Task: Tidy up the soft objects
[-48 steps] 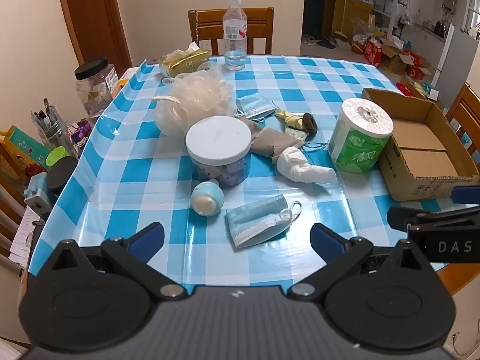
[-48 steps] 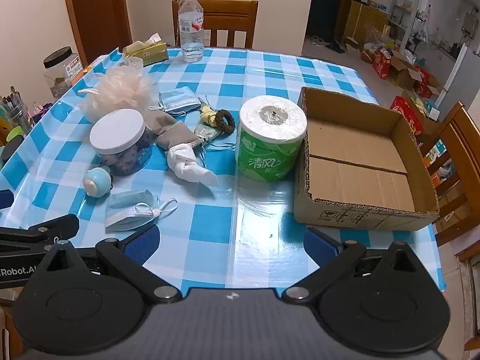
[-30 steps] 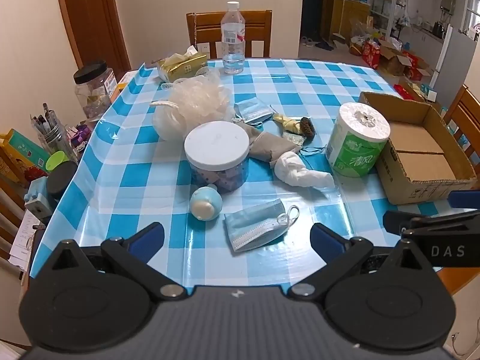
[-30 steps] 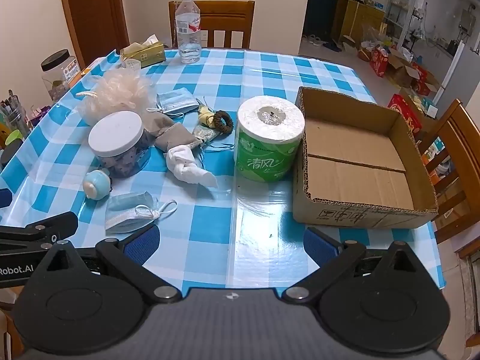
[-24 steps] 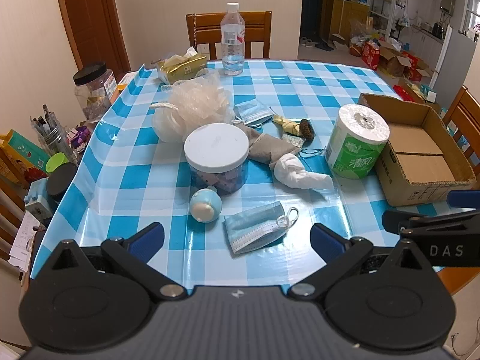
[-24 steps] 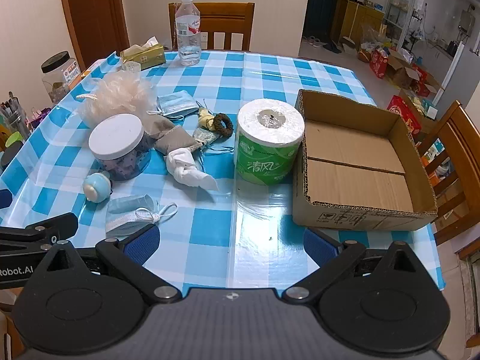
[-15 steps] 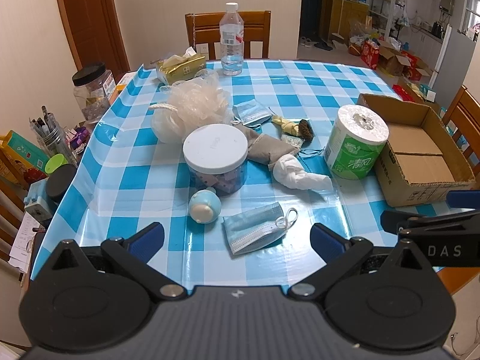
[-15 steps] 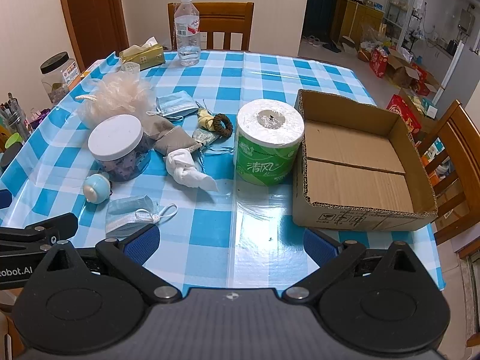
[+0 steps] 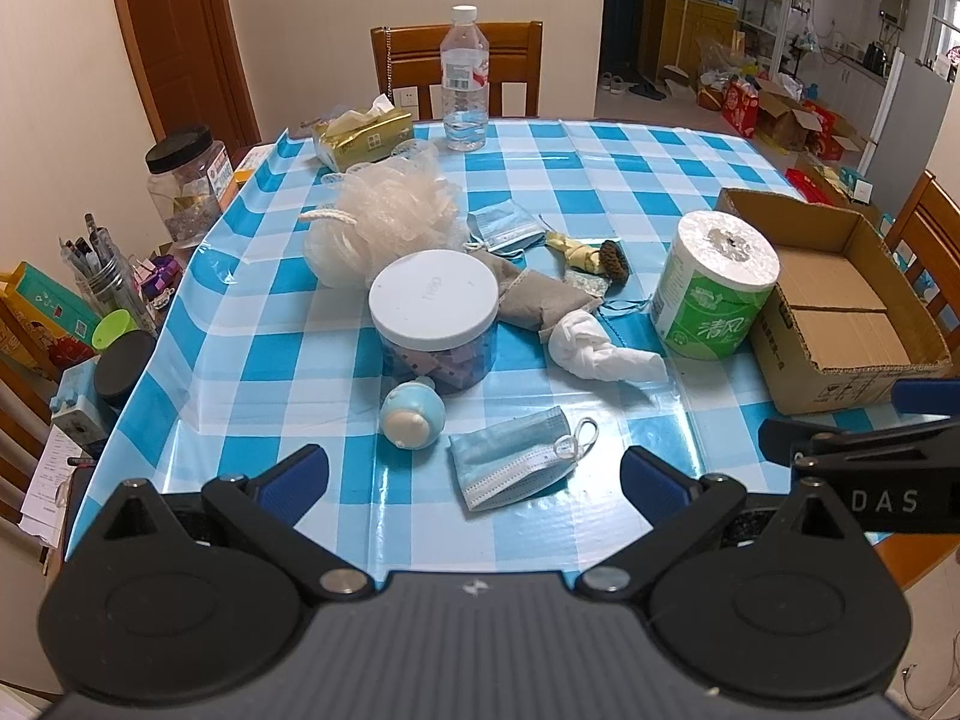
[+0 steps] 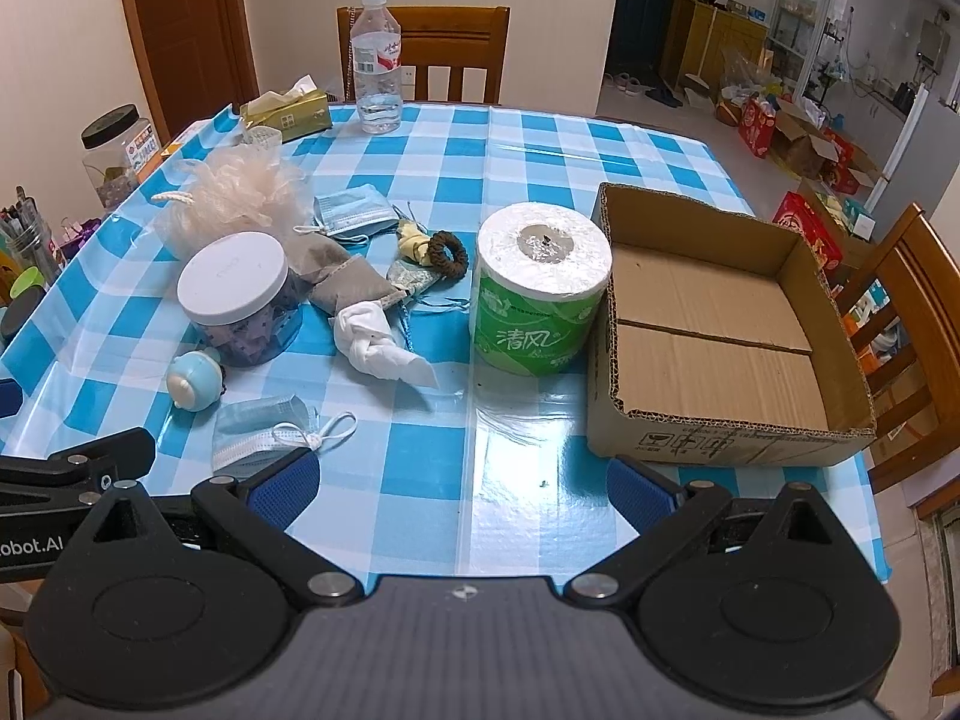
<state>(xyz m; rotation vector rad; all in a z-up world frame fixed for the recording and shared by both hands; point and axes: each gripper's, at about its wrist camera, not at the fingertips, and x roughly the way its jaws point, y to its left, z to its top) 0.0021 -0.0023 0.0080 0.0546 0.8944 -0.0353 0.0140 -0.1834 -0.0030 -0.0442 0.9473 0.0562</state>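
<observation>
Soft things lie across the blue checked table. A folded blue face mask [image 9: 516,459] [image 10: 264,429] lies nearest, just ahead of my left gripper [image 9: 474,477], which is open and empty. Behind it sit a knotted white cloth [image 9: 591,345] [image 10: 375,345], a grey pouch [image 9: 534,297], a second mask [image 9: 501,231], a beige bath pouf [image 9: 384,213] [image 10: 231,198] and a green-wrapped toilet roll [image 9: 714,285] [image 10: 540,288]. An empty cardboard box [image 10: 720,324] [image 9: 840,300] stands at the right. My right gripper [image 10: 462,486] is open and empty, above the table's near edge.
A white-lidded jar [image 9: 432,318], a small blue ball-shaped toy [image 9: 411,411], a brown hair tie [image 10: 447,255], a water bottle [image 9: 463,78] and a tissue pack [image 9: 363,135] also stand on the table. Jars and pens crowd the left edge. Wooden chairs stand behind and at right.
Both grippers drew back and rose slightly, so the table's things sit a little farther off. Nothing on the table has moved and both grippers stay open.
</observation>
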